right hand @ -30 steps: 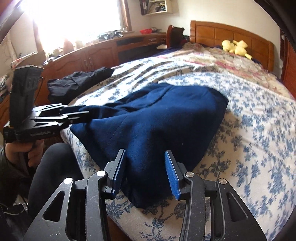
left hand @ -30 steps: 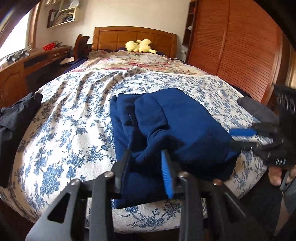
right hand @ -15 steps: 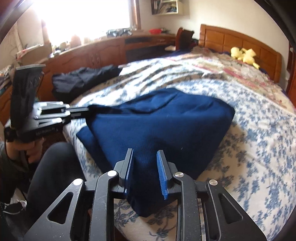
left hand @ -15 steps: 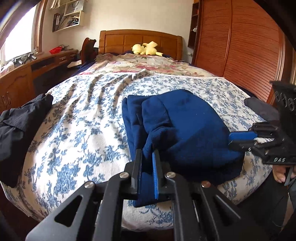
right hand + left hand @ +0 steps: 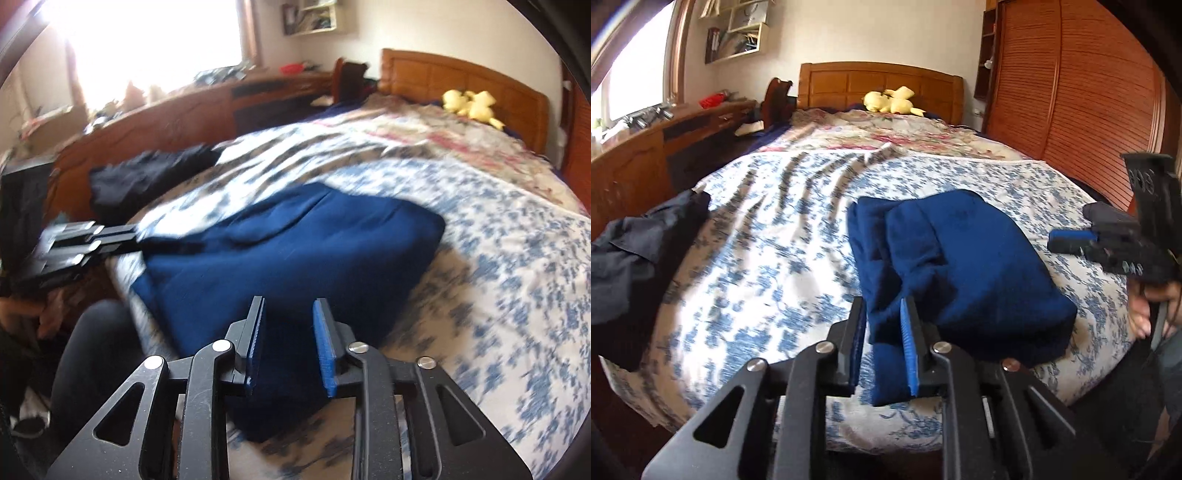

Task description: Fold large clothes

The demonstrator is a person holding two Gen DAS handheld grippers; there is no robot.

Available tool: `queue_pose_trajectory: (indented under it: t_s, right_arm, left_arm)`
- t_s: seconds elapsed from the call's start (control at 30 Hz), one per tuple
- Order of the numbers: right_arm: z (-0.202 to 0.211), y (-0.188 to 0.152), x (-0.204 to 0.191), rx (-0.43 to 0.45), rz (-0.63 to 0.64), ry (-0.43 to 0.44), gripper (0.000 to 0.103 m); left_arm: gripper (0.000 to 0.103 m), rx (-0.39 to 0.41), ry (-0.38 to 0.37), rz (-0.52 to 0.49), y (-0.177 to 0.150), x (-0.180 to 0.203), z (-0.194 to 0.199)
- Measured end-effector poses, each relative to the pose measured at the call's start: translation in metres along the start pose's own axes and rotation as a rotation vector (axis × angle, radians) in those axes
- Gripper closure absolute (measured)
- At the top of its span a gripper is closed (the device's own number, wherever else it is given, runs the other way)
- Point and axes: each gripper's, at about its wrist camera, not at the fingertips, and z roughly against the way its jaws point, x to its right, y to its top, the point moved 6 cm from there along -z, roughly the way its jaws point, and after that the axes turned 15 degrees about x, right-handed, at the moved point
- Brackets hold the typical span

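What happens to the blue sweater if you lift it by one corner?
The blue sweater would probably droop and unfold, since it lies in soft, rumpled layers. It looks thick, so likely fairly heavy. It shouldn't slide much on the bedspread.
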Motion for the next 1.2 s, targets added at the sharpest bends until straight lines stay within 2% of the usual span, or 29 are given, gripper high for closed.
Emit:
queue_pose_trajectory:
  t_s: [0.13, 0.23, 0.3, 0.37, 0.43, 0.5, 0.63, 0.7, 0.8, 0.97, 1.03, 1.17, 1.2]
  right_arm:
    - [-0.018, 0.013, 0.028, 0.010, 0.030, -0.048, 0.076]
    - [-0.040, 0.017, 0.046, -0.003, 0.038, -0.063, 0.070]
    - [-0.061, 0.019, 0.061, -0.014, 0.029, -0.078, 0.057]
    - [-0.078, 0.021, 0.073, -0.024, 0.024, -0.089, 0.049]
    - [-0.095, 0.021, 0.087, -0.037, 0.011, -0.110, 0.046]
    - [-0.109, 0.019, 0.103, -0.052, -0.009, -0.137, 0.038]
    - [-0.127, 0.011, 0.129, -0.086, -0.099, -0.149, 0.031]
    - [-0.133, 0.007, 0.139, -0.100, -0.097, -0.178, 0.023]
    - [-0.146, -0.004, 0.154, -0.137, -0.173, -0.151, 0.017]
    - [-0.160, -0.014, 0.169, -0.175, -0.366, -0.047, 0.017]
    - [-0.162, -0.011, 0.171, -0.172, -0.380, -0.042, 0.017]
    - [-0.167, -0.007, 0.165, -0.179, -0.363, -0.029, 0.028]
    - [-0.168, -0.006, 0.165, -0.181, -0.357, -0.030, 0.039]
  left_arm:
    - [0.077, 0.009, 0.039, 0.008, 0.003, -0.010, 0.006]
    - [0.072, 0.000, 0.059, 0.011, 0.001, -0.014, 0.007]
    - [0.068, -0.012, 0.069, 0.002, -0.003, -0.016, 0.006]
    - [0.066, -0.020, 0.079, -0.005, -0.007, -0.018, 0.007]
    - [0.065, -0.027, 0.093, -0.009, -0.009, -0.020, 0.007]
    - [0.065, -0.037, 0.094, -0.001, -0.013, -0.022, 0.006]
    - [0.065, -0.056, 0.094, -0.015, -0.021, -0.019, 0.005]
    - [0.064, -0.063, 0.091, -0.006, -0.025, -0.019, 0.003]
    - [0.064, -0.071, 0.077, 0.023, -0.032, -0.017, 0.003]
    - [0.064, -0.073, 0.057, 0.029, -0.036, -0.009, 0.003]
    - [0.064, -0.075, 0.050, 0.028, -0.036, -0.005, 0.003]
    - [0.064, -0.077, 0.037, 0.022, -0.037, 0.001, 0.001]
    - [0.064, -0.079, 0.032, 0.020, -0.038, 0.003, -0.001]
